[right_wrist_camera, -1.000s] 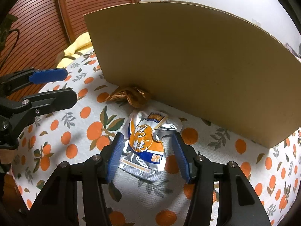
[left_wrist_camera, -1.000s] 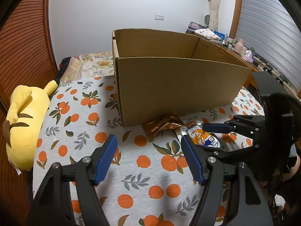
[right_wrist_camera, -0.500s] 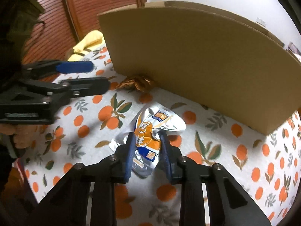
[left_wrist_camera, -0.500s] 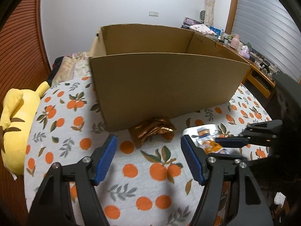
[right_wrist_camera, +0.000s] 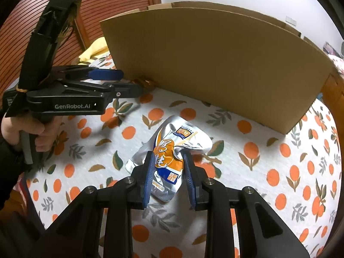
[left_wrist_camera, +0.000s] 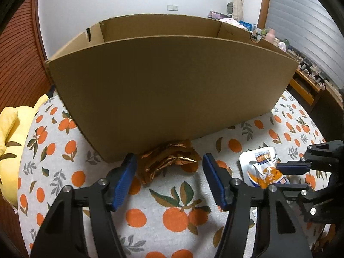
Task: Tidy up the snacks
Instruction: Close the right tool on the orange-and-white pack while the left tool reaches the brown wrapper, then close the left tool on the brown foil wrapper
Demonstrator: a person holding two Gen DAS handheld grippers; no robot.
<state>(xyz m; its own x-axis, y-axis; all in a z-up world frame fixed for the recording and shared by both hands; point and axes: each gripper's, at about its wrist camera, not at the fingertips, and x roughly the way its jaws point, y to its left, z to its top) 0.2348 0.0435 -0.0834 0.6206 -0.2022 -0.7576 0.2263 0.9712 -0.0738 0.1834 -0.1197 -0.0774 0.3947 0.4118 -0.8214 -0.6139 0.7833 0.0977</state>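
Note:
A large open cardboard box [left_wrist_camera: 172, 81] stands on the orange-print cloth; it also shows in the right wrist view [right_wrist_camera: 215, 64]. A crumpled copper foil snack bag [left_wrist_camera: 169, 161] lies against the box's front wall. My left gripper [left_wrist_camera: 168, 176] is open, its fingers on either side of the foil bag, just short of it. A silver and orange snack pouch [right_wrist_camera: 172, 150] is pinched in my right gripper [right_wrist_camera: 168, 176], which is shut on it; the pouch also shows in the left wrist view [left_wrist_camera: 262, 167]. The left gripper [right_wrist_camera: 120, 81] appears at left in the right wrist view.
A yellow plush toy [left_wrist_camera: 8, 139] lies at the left edge of the bed. A wooden slatted wall [right_wrist_camera: 107, 4] is behind. A cluttered desk [left_wrist_camera: 301, 71] stands at the far right. The patterned cloth [left_wrist_camera: 176, 215] covers the surface.
My left gripper moved forward and down toward the foil bag. My right gripper closed on the silver pouch and crumpled it.

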